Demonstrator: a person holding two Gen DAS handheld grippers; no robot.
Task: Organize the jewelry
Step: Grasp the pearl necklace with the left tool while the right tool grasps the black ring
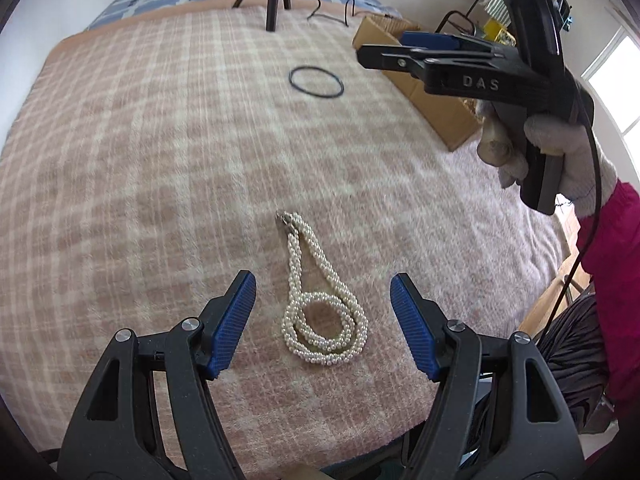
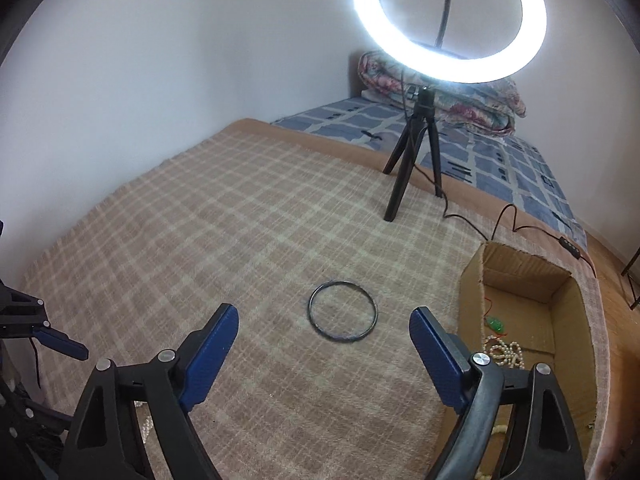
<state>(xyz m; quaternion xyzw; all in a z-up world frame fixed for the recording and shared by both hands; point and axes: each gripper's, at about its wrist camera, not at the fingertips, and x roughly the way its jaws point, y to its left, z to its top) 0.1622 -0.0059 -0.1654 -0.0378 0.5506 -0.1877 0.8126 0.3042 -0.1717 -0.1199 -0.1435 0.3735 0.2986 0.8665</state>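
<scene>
1. Upper right of the left wrist view, white letters "DAS" mark the black right gripper point(image 1: 384, 50) held in a gloved hand point(image 1: 548, 152).
2. Low centre, the coiled white pearl necklace point(image 1: 324, 316) lies on the pink checked blanket point(image 1: 160, 160) between the left gripper's point(image 1: 323, 300) spread, empty blue pads.
3. Centre of the right wrist view, a thin black bangle point(image 2: 343, 312) lies just beyond the right gripper's parted, empty jaws, left of the open cardboard box point(image 2: 576, 312).

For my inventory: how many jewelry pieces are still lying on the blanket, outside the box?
2: the pearl necklace lies near the blanket's front edge, and the dark bangle lies farther back, beside the cardboard box. Others may be hidden.
</scene>
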